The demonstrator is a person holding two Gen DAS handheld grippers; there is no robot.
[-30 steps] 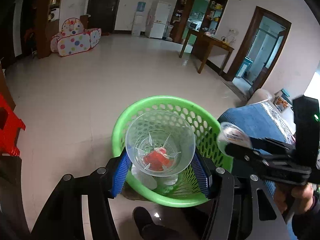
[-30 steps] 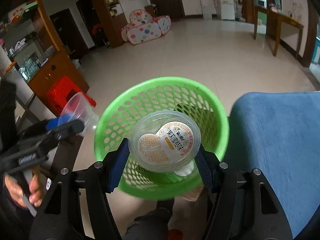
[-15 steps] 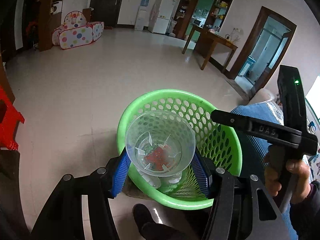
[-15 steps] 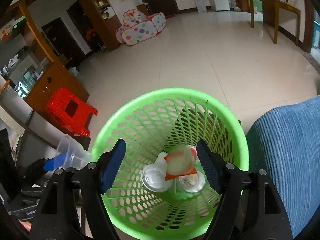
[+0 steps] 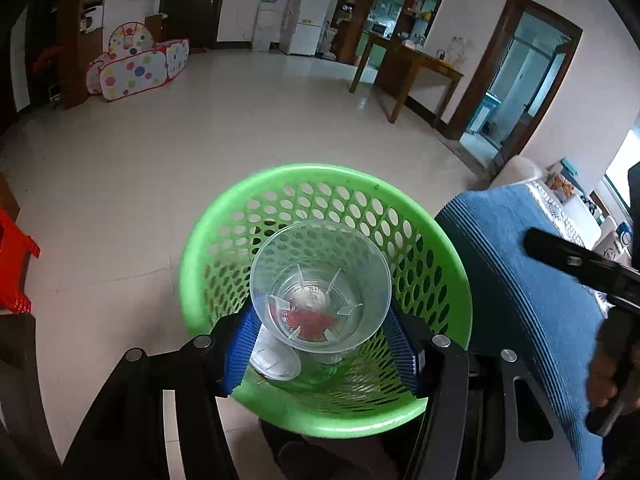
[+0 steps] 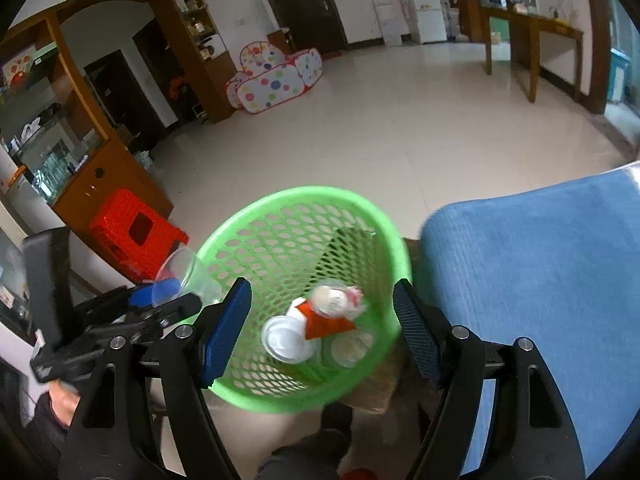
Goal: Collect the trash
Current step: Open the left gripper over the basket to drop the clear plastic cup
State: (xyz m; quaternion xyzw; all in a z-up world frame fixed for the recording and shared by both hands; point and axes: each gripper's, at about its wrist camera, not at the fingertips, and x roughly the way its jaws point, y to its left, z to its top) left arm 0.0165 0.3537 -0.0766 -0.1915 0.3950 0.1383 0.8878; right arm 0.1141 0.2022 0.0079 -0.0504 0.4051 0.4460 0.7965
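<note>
A green perforated basket (image 5: 208,240) (image 6: 276,232) stands on the floor below both grippers. My left gripper (image 5: 320,338) is shut on a clear plastic cup (image 5: 320,256), held mouth-up over the basket's near side; the cup also shows in the right wrist view (image 6: 188,276). My right gripper (image 6: 322,332) is open and empty above the basket. In the basket lie a white lid (image 6: 286,338), a clear lidded container (image 6: 332,300), a red-orange wrapper (image 6: 328,322) and another round container (image 6: 352,350).
A blue upholstered seat (image 6: 540,272) (image 5: 520,292) stands right of the basket. A red plastic stool (image 6: 132,236) and a wooden cabinet (image 6: 100,176) are to the left. A wooden table (image 5: 408,68) and a spotted play tent (image 5: 136,68) stand far across the tiled floor.
My right gripper opened and dropped its lidded container into the basket, then drew back toward the right. My left gripper moved further over the basket, still holding the cup.
</note>
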